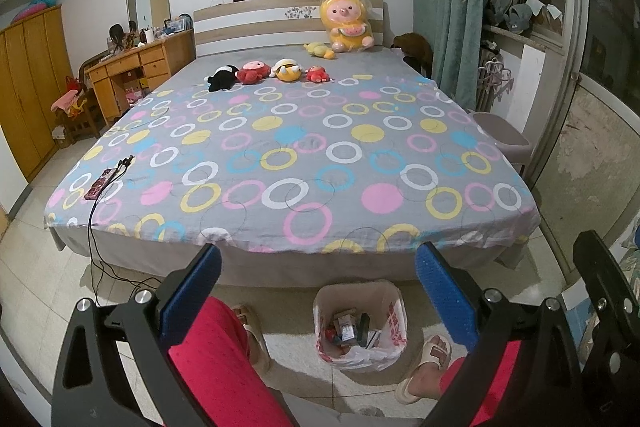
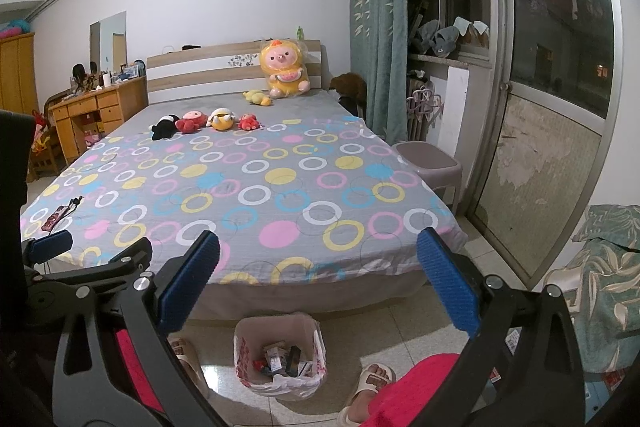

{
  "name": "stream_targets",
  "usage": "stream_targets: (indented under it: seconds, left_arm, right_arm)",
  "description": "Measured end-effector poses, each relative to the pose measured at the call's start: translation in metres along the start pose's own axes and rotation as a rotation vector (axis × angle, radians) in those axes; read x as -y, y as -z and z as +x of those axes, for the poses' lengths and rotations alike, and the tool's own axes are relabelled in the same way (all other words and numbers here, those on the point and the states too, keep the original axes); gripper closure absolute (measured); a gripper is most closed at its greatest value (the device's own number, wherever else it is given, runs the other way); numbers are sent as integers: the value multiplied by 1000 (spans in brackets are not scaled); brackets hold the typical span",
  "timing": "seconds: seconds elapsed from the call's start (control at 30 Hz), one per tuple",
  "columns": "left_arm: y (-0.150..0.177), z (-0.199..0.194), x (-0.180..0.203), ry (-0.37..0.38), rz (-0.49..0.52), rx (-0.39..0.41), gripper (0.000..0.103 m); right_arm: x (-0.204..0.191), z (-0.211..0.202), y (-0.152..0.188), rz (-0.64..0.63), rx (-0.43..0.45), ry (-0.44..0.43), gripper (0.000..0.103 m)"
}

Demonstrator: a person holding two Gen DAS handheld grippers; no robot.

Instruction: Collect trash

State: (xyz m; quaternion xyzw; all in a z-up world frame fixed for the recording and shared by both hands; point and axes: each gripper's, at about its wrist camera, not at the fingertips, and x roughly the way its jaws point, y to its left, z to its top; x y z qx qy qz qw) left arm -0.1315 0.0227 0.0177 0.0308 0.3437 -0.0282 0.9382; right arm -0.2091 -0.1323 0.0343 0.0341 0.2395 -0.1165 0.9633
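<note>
Both grippers are held above the floor at the foot of a bed, facing along it. The left gripper (image 1: 318, 255) is spread wide, its 2 blue ribbed pads well apart with nothing between them. The right gripper (image 2: 318, 243) is likewise spread wide and nothing is held in it; part of the left gripper is seen at the left edge of the right wrist view.

On the tiled floor just below, a small trash bin (image 1: 360, 323) (image 2: 280, 355) is placed close to the foot of the bed, between 2 feet in pale slippers. It is lined with a white plastic bag bearing red print, which cannot be read. Small boxes and wrappers are seen inside the bin; their labels are too small to be read.

The bed (image 1: 296, 155) (image 2: 248, 187) is covered with a grey sheet printed with pink, yellow, blue and white circles. A dark red power strip (image 1: 102, 181) (image 2: 54, 217) is laid near the bed's left edge, its cable running down to the floor. 4 small plush toys (image 1: 268, 73) (image 2: 208, 121) are lined up across the bed, and a large yellow plush in clear wrapping (image 1: 348, 25) (image 2: 284, 69) is propped against the headboard. Red trousers are seen at the bottom of both views
</note>
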Motion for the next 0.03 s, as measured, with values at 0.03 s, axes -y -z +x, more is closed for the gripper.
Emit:
stream_targets:
  seconds: [0.03]
  left_arm:
    - [-1, -1, 0, 1, 0, -1, 8]
  right_arm:
    - [0, -1, 1, 0, 0, -1, 7]
